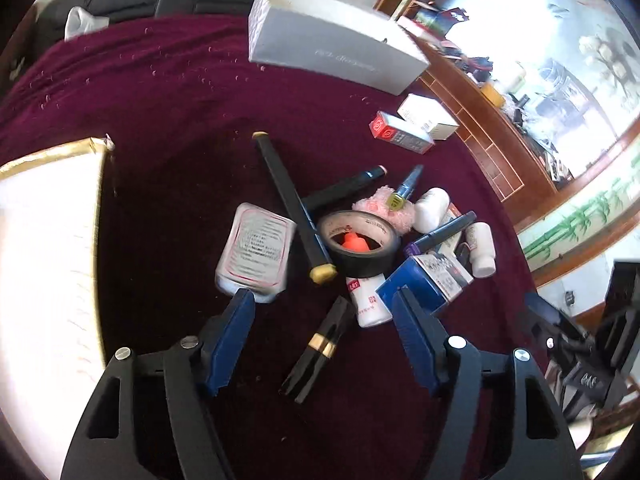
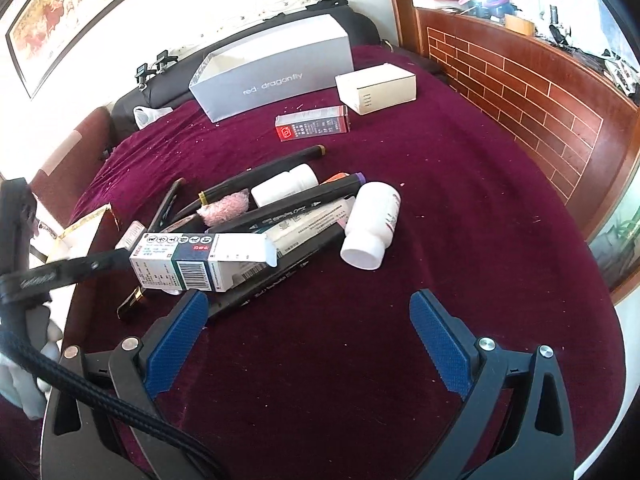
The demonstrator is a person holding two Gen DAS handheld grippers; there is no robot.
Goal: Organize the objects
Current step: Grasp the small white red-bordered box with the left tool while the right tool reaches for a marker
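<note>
A heap of small objects lies on the maroon cloth [image 1: 168, 120]. It holds a black tape roll [image 1: 360, 244], long black markers [image 1: 292, 204], white bottles [image 1: 430, 208], a blue-and-white medicine box [image 1: 424, 280] and a flat white sachet [image 1: 256, 248]. My left gripper [image 1: 322, 294] hovers open over the heap's near edge. A black-and-gold lipstick tube [image 1: 316, 344] lies between its fingers, untouched. My right gripper [image 2: 310, 296] stands wide open over bare cloth. The medicine box [image 2: 192, 260] is just past its left finger and a fallen white bottle [image 2: 372, 224] is ahead.
An open grey shoe box [image 2: 272, 76] sits at the back, with a white carton [image 2: 376, 88] and a red box [image 2: 312, 124] near it. A gold-edged white box [image 1: 48, 240] lies left. A wooden brick-patterned ledge [image 2: 520, 92] bounds the right.
</note>
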